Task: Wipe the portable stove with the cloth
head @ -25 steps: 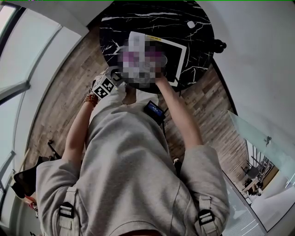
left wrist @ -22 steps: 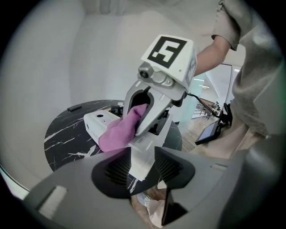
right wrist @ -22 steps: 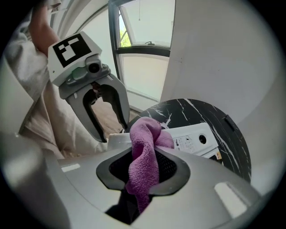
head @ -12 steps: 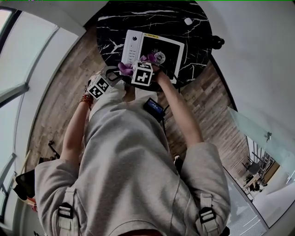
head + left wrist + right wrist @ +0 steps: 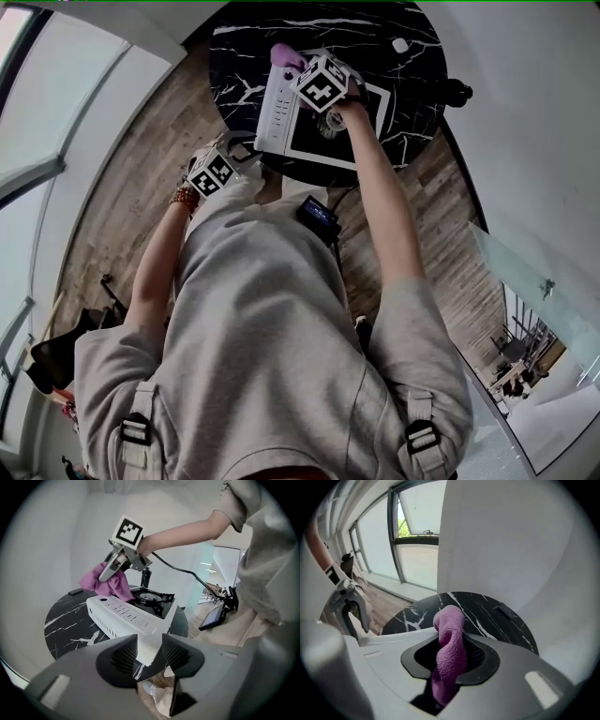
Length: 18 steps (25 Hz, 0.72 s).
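Portable stove: white body, black cooking top, burner in the middle. It sits on a round black marble-patterned table, with its near corner overhanging the table edge toward the person.

Cloth: purple, bunched. It is at the far end of the stove's white control strip. In the left gripper view its lower folds meet the stove top there.

Right gripper: jaws nearly together, pinching the cloth. A wad stands up above the pads and the rest hangs below. It points steeply down over the far end of the stove, arm stretched out across it.

Left gripper: jaws part-way apart and closed on the stove's near corner. The white corner fills the gap between the pads. It angles down from the table's near edge.

Surroundings:
- a small white object on the far side of the table, well apart from the stove
- a dark flat item near the table's rim
- a small screen device at the person's waist, with a cable running toward the right gripper
- wooden floor below
- windows along one wall
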Available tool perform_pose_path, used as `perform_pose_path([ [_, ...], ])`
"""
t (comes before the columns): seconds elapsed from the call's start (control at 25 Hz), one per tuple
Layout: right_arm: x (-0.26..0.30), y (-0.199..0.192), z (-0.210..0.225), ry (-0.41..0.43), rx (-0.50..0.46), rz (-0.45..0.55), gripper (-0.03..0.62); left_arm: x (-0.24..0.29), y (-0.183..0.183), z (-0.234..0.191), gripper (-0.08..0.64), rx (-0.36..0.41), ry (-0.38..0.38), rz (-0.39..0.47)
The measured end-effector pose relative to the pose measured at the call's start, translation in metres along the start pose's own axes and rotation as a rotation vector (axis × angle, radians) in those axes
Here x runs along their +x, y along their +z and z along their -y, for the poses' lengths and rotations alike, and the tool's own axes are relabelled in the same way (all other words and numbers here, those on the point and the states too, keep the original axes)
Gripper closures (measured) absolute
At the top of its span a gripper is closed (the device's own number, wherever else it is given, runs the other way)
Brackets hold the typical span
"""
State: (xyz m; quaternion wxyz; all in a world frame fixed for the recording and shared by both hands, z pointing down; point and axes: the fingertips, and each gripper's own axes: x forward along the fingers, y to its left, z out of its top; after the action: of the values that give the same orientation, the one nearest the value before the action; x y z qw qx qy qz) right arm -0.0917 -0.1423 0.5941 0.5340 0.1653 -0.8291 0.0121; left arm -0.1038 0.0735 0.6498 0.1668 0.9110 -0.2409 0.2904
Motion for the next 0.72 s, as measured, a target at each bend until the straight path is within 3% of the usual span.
perform_pose_path([
  [0.16, 0.03, -0.009, 0.005, -0.099, -0.06, -0.052, 0.482, 0.0, 0.001, 0.0, 0.397, -0.011, -0.005, -0.003],
  [0.44, 0.047, -0.016, -0.036, -0.087, -0.15, -0.078, 0.483, -0.001, 0.002, -0.004, 0.397, -0.009, 0.008, 0.009],
  [0.72, 0.038, -0.02, -0.054, -0.016, -0.002, -0.058, 0.486, 0.002, 0.003, 0.001, 0.397, 0.009, -0.012, 0.01],
])
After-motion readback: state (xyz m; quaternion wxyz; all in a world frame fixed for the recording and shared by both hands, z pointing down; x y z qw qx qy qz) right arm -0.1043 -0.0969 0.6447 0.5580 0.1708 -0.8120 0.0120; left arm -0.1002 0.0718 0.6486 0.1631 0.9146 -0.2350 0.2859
